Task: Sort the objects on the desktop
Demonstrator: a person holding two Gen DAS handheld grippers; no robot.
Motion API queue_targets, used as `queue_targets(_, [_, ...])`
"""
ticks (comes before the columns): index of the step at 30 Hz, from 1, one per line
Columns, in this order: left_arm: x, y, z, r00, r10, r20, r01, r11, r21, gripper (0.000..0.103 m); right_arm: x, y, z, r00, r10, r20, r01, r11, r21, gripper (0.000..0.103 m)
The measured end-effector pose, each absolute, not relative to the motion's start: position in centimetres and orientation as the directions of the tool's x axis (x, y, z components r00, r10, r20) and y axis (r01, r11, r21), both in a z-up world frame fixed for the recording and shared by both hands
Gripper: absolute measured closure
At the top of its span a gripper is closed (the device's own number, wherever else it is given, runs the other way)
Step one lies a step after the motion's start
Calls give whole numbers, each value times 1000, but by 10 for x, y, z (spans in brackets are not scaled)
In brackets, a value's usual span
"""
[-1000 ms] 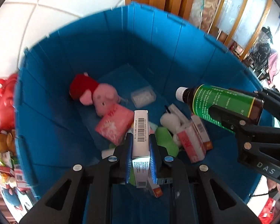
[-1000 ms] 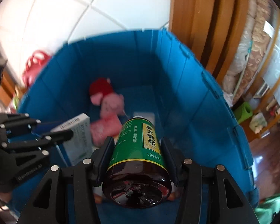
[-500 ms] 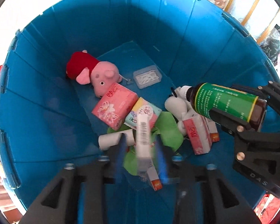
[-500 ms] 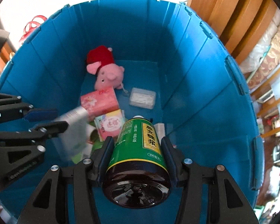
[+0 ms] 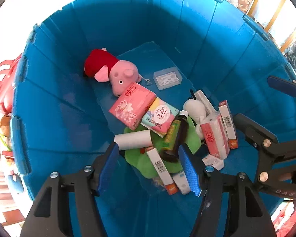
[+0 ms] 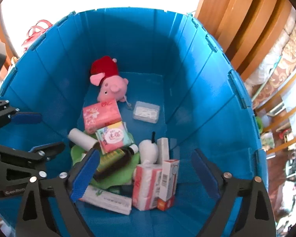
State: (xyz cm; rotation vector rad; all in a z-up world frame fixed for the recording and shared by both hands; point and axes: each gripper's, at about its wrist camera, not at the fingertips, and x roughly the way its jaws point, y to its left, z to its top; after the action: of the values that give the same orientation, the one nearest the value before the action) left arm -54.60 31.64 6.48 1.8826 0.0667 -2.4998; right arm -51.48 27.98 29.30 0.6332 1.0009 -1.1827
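Both grippers hang over the blue bin (image 5: 55, 106), pointing steeply down into it, and both hold nothing. The left gripper (image 5: 150, 165) has its jaws opening, with only air between the blue pads; the pile lies below them, not touching. The right gripper (image 6: 146, 173) is opening too and stands wider, nothing clamped.

The task's things already sit in the bin. The brown bottle (image 5: 177, 136) lies on its side on the green cloth (image 5: 191, 142), its cap toward twelve o'clock and its base toward six in the left wrist view, so its long axis runs almost along the line the left gripper points. In the right wrist view the same bottle (image 6: 116, 162) lies at about ten o'clock from the gap between the jaws, slanting from lower left to upper right. A white box with a barcode (image 5: 159, 167) lies just beside the bottle's base, nearly parallel to it.

Further back, at twelve o'clock, is the pink pig toy (image 5: 116, 73), with the pink tissue pack (image 5: 132, 106) touching its snout and a clear plastic case (image 5: 167, 78) at one o'clock.

As I judge it, the drop is done and the next move is out of the bin for more things. The grippers are close, the right at three o'clock from the left, so each should rise straight up to stay clear of the other and the bin wall.
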Motion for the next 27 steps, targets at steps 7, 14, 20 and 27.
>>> queue_targets(7, [-504,328,107,-391,24,-920,12,-999,-31,41,-520,316,329,106,-512,-852,962,269,-42,0])
queue_targets(14, [-419,332,158,-634,3,-773,0,-1000,-4,25,-508,387,371,78,-648,-758,976,206,-76,0])
queue_targets(20, [-342,316,175,-787,-34,-616,49,-999,-7,25,-487,454,385,81,-738,-670,989,144,-38,0])
queue_targets(27, [-271,292,174,-876,-93,-472,137,-989,-59,24,-465,515,388,106,-803,-586,994,85,63,0])
